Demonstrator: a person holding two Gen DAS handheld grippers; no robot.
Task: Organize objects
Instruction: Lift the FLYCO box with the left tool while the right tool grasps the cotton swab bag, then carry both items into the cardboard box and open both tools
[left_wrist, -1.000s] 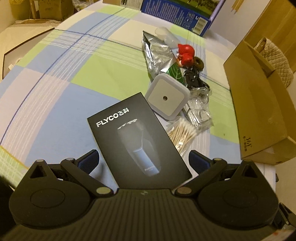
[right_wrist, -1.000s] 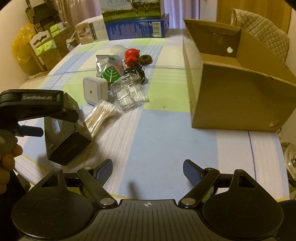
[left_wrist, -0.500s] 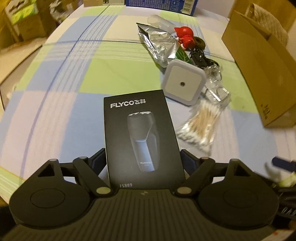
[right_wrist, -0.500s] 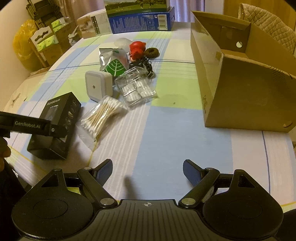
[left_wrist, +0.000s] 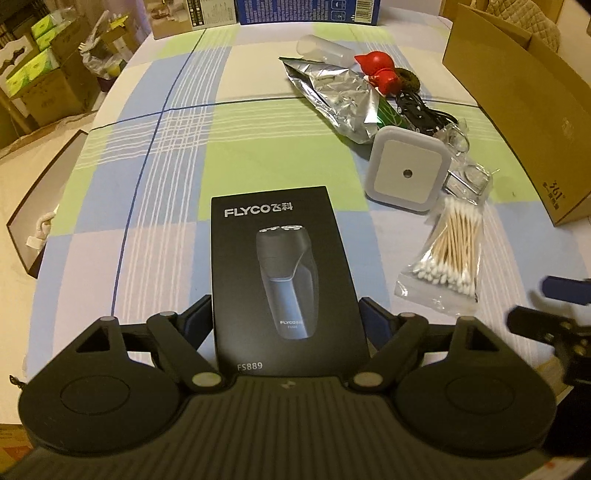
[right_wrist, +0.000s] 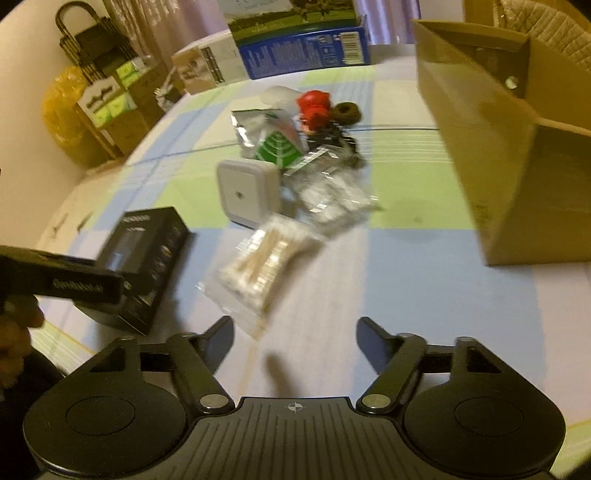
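**Readable markings**

"FLYCO" with two Chinese characters, a smaller "FLYCO" and "FS889" are printed on the black shaver box. "361°" is stamped on the cardboard box. Print on the blue carton cannot be read.

My left tongs and right tongs: black ribbed plastic, round discs at four and eight o'clock, silver pivot screws, blue-padded fingers.

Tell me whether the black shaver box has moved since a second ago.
Yes. The black shaver box was tipped up on edge; now it lies flat on the tablecloth, left of the cotton swabs.
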